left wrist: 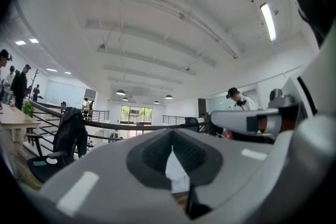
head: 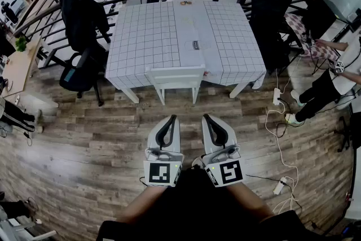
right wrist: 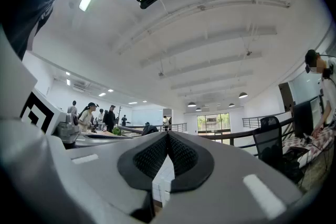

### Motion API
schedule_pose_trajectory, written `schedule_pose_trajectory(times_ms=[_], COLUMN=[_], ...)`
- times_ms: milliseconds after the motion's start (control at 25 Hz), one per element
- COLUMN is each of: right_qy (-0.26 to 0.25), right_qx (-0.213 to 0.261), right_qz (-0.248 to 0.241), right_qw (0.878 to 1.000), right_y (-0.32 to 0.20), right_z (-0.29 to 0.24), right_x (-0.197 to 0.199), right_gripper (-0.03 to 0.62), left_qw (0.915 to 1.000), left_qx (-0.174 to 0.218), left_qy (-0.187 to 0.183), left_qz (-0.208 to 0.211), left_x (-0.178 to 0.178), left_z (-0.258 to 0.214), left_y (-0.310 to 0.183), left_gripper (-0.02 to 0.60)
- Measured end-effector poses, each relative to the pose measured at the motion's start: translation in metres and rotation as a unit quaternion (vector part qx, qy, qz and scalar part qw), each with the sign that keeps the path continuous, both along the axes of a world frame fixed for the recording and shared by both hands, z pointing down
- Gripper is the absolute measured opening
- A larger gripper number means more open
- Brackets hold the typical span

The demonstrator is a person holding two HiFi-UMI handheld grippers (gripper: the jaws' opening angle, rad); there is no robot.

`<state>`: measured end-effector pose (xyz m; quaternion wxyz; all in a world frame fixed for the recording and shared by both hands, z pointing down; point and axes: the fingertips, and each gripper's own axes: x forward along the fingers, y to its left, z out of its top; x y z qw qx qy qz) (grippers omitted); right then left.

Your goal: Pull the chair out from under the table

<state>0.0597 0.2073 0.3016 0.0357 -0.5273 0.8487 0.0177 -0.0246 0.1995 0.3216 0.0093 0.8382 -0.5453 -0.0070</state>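
We are holding the left claw (head: 171,117) and the right claw (head: 206,117) shut and empty above the wooden plank floor (head: 84,138), well apart from the white straight-backed chair (head: 175,77) that is sitting tucked under the white grid-patterned table (head: 144,36), so all the pulling is waiting.

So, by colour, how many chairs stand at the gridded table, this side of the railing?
White chair: 1
Black chairs: 2
Total: 3
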Motion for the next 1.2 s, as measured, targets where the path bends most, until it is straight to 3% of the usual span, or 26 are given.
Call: schedule_pose_trajectory(times_ms=[600,920,1200], right_qy=[-0.014,0.000,0.018], right_qx=[-0.026,-0.030,-0.049], right_qz=[0.038,0.018,0.009], right_qw=[0.999,0.999,0.999], right_y=[-0.007,-0.018,-0.025], right_z=[0.027,0.038,0.053], right_x=[0.068,0.092,0.101], right_gripper=[-0.004,-0.003,-0.003], left_qw=[0.9989,0.9981,0.9968], left_qx=[0.024,0.032,0.017], left_qy=[-0.024,-0.024,-0.022], left_qz=[-0.032,-0.046,-0.075], left_x=[0.023,0.048,0.035], left_z=[0.008,0.012,0.016], left_y=[-0.006,-0.006,-0.018], left_gripper=[0.009,0.009,0.009])
